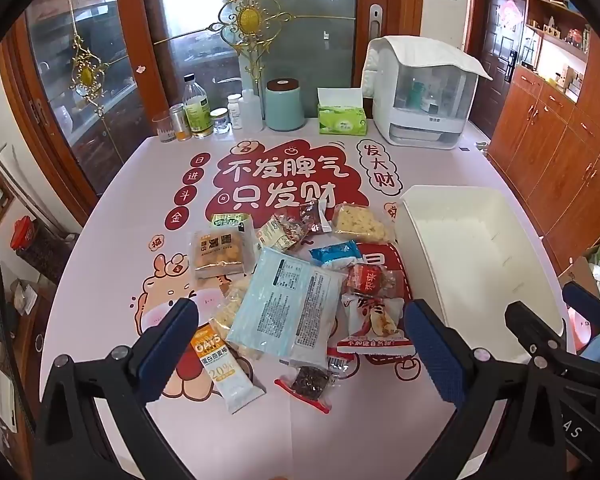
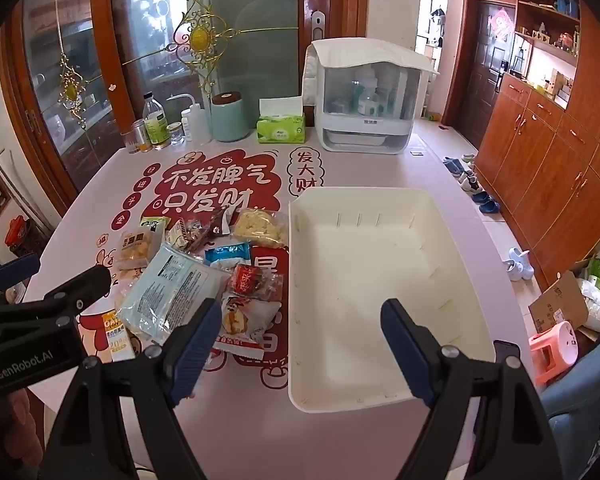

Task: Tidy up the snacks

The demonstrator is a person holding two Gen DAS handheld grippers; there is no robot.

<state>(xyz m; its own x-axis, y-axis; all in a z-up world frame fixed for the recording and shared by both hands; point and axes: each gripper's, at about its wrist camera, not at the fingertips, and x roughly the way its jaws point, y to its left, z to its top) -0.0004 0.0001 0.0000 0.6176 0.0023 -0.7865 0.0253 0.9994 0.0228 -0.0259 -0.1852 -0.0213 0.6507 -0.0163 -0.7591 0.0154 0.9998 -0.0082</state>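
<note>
Two tools, both spread wide, nothing grasped: left tool (image 1: 300, 340) poised above snack pile (image 1: 296, 276), right tool (image 2: 300, 344) above near-left part of white bin (image 2: 296, 280). Bin bare inside, at 3 o'clock of pile, just beside it. Open bench (image 2: 240, 420) at 6 o'clock. Jars, tissue box (image 1: 342, 120), white cabinet (image 1: 420, 96) lined along 12 o'clock edge.

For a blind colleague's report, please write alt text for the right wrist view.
An empty white bin sits on a pink printed table, with a pile of snack packets to its left. The open right gripper hovers over the bin's near edge, holding nothing; the left gripper shows at the far left.
</note>
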